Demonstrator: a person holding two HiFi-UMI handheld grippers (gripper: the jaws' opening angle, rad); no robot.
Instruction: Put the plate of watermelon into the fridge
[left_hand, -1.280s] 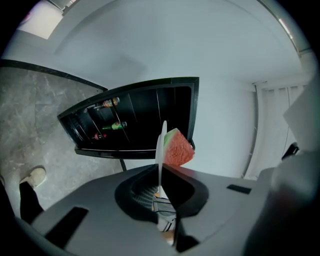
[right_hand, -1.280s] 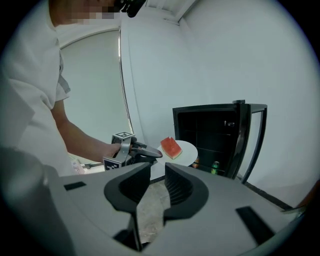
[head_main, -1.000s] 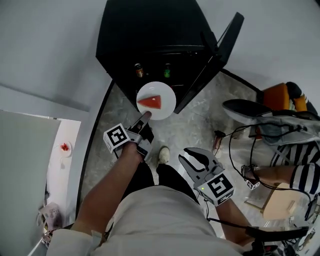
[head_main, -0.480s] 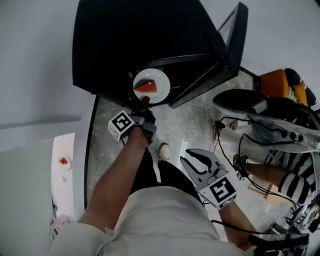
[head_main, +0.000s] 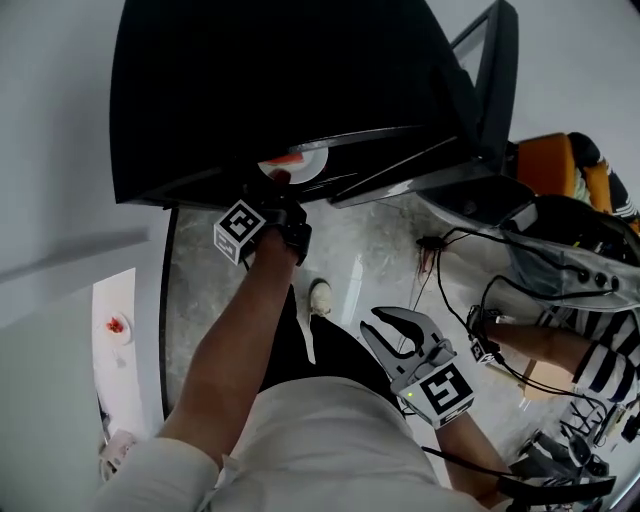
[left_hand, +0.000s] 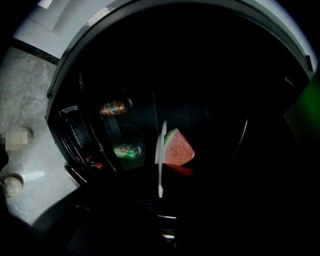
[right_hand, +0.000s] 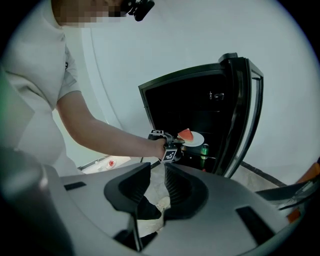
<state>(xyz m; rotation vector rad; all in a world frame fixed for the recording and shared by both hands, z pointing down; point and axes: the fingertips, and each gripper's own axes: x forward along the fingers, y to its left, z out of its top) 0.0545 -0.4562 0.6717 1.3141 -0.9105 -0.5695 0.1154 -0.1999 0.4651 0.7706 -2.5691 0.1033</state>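
White watermelon plate (left_hand: 161, 150) | pinched in left tongs (head_main: 278, 185), in fridge (head_main: 300, 80) opening | right tongs (right_hand: 157, 170) apart

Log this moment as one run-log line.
left gripper: shut on plate | watermelon: on plate | plate: in fridge opening | right gripper: open, empty

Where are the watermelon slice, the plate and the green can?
watermelon slice (left_hand: 179, 148): left gripper view, on its red flesh.
plate (left_hand: 160, 160): left gripper view, on its white rim, seen edge-on.
green can (left_hand: 126, 150): left gripper view, on its side wall.
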